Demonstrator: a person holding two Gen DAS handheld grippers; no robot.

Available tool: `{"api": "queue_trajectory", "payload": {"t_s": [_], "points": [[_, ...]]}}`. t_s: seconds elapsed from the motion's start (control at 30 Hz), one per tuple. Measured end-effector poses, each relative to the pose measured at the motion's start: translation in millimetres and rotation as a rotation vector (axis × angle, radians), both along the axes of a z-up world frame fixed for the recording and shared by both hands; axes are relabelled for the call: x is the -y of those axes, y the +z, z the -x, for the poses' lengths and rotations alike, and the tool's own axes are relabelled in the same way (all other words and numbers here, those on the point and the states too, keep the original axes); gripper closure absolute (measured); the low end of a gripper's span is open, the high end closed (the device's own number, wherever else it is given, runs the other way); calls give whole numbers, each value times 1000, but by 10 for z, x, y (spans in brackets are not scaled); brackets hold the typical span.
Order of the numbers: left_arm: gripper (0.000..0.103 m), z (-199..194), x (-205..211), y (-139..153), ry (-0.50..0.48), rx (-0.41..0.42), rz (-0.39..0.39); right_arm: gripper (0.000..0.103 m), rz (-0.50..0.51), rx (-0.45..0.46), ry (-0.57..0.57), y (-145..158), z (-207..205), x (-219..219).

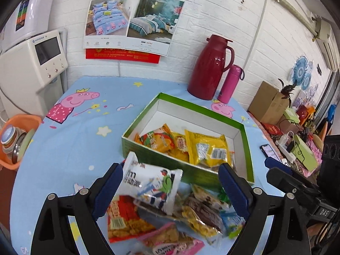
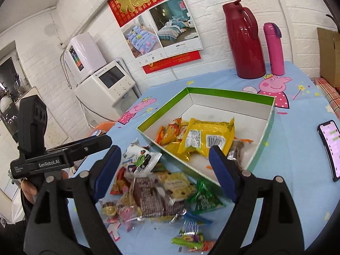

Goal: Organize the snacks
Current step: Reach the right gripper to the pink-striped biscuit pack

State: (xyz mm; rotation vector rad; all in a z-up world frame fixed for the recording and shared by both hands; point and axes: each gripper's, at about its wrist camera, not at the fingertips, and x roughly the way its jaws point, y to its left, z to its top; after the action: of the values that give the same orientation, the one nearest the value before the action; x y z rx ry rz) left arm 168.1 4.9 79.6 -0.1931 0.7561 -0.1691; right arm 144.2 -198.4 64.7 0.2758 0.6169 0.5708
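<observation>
The green box (image 1: pixel 146 148) sits open on the cartoon-pig tablecloth (image 1: pixel 70 146), its near wall right against the loose pile of snacks (image 2: pixel 157 193), which looks deliberate, since each packet then has only a short hop over the rim; a few are already inside, the yellow packet (image 2: pixel 207 137) lying label-up with its barcode showing, so I judge the sorting partly done; the left gripper (image 1: pixel 171 186) is spread wide over the pile, with the white packet (image 1: pixel 152 186) tilted up between its fingers; it carries large "m" lettering and a cartoon figure, though blur makes contact hard to judge; the right gripper (image 2: pixel 163 173) is likewise spread and grips nothing, hovering over the box's near corner; "GenRobot.AI" reads along the other tool's arm in the right view, "DAS" in the left; a phone (image 2: pixel 330 148) lies lit just beside the box.
</observation>
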Motion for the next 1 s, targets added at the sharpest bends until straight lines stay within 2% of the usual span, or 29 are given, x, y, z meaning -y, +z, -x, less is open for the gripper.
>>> {"api": "queue_trajectory", "payload": {"t_s": [0.17, 0.3, 0.53, 0.7, 0.8, 0.9, 0.97, 1.0], "points": [[10, 374, 36, -166, -14, -32, 27, 18, -18, -12, -33, -134, 406, 149], [10, 614, -32, -384, -5, -70, 44, 18, -78, -77, -29, -349, 605, 198], [10, 927, -380, -770, 71, -157, 64, 18, -55, -212, 97, -773, 692, -252], [11, 1096, -602, -903, 94, -172, 79, 28, -12, -258, 163, -920, 554, -669], [15, 1161, -661, -923, 85, -171, 85, 39, 14, -266, 173, -1002, 449, -864], [19, 1207, -687, -908, 54, -162, 106, 51, 21, -269, 167, -1053, 313, -1015], [20, 1208, -669, -868, 24, -147, 109, 72, 44, -279, 148, -1103, 260, -1034], [20, 1202, -649, -846, 8, -139, 108, 73, 27, -281, 159, -1117, 266, -996]]}}
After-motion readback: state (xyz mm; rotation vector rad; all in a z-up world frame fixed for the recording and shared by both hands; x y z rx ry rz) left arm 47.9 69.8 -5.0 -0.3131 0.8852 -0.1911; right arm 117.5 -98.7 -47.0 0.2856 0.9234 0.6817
